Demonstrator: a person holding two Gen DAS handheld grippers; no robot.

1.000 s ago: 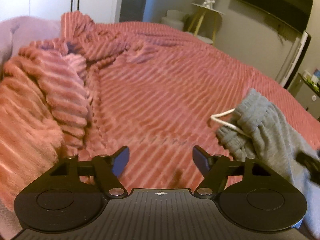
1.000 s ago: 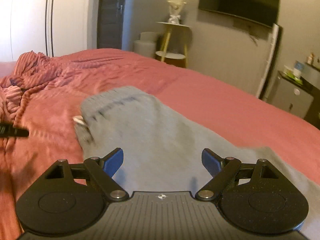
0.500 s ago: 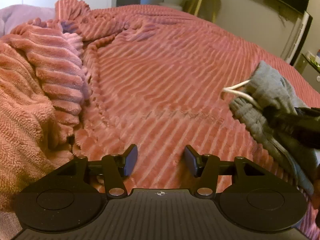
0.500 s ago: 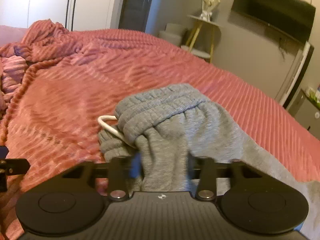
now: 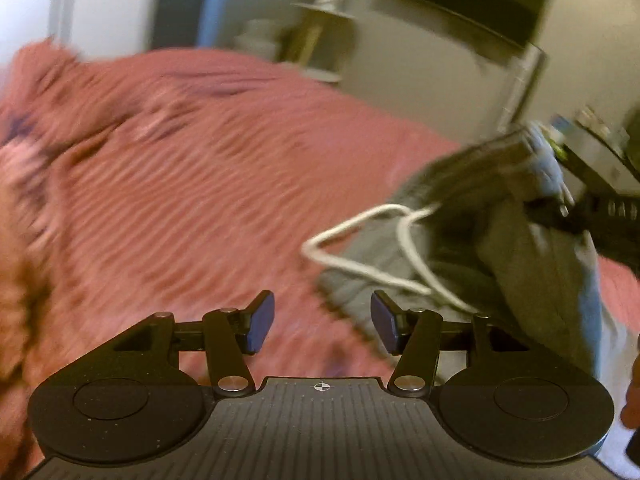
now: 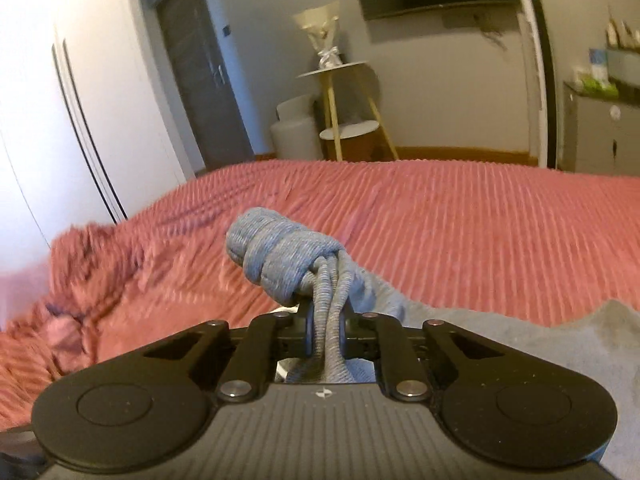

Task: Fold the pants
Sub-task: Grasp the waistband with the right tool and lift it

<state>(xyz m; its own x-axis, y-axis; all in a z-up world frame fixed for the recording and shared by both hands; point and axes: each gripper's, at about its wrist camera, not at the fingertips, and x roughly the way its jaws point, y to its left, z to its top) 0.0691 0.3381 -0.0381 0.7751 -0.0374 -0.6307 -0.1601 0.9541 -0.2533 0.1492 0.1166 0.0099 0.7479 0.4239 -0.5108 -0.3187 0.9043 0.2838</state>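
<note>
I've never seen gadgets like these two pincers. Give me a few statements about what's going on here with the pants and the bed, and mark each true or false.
1. The right gripper is clamped on a bunch of the grey pants. True; its jaws have just been closing.
2. The left gripper also holds the pants. False: its jaws stand apart with nothing pinched.
3. The bed is covered by a ribbed pink blanket. True.
4. The pants lie neatly folded. False: they are bunched up and partly lifted.
5. A white drawstring hangs from the pants. True.

Dim; left view motion-blurred, fisheye
</note>
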